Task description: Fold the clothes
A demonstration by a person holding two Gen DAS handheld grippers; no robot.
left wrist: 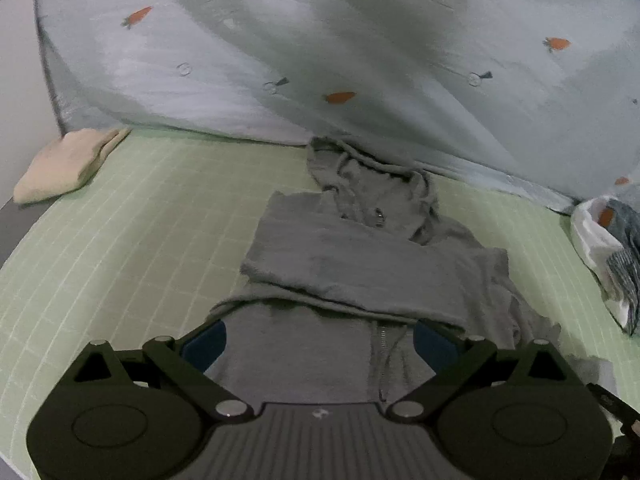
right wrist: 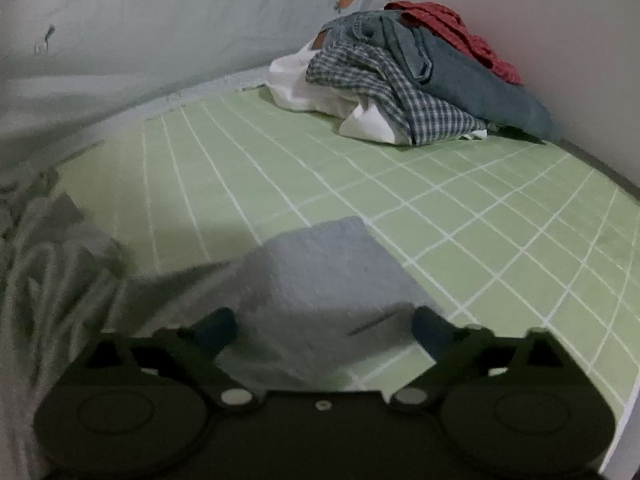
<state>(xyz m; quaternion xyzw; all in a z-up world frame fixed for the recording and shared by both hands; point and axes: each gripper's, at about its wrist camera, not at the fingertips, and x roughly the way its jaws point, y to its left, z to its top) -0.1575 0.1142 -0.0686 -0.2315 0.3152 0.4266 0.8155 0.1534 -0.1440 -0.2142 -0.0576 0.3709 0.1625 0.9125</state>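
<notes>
Hoodie (left wrist: 360, 264), grey, zip-fronted, lies mid-bed (left wrist: 120, 240) with one sleeve folded across its chest, hood toward the quilt (left wrist: 320, 40). Left gripper (left wrist: 320, 340) and right gripper (right wrist: 324, 328) both gape, clamping nothing, apparently released for regrasping. Unfolded pile (right wrist: 420, 80) waits at the far corner.

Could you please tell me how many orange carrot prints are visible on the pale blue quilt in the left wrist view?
4: upper left, centre, upper right, lower right edge. Folds may hide others.
</notes>
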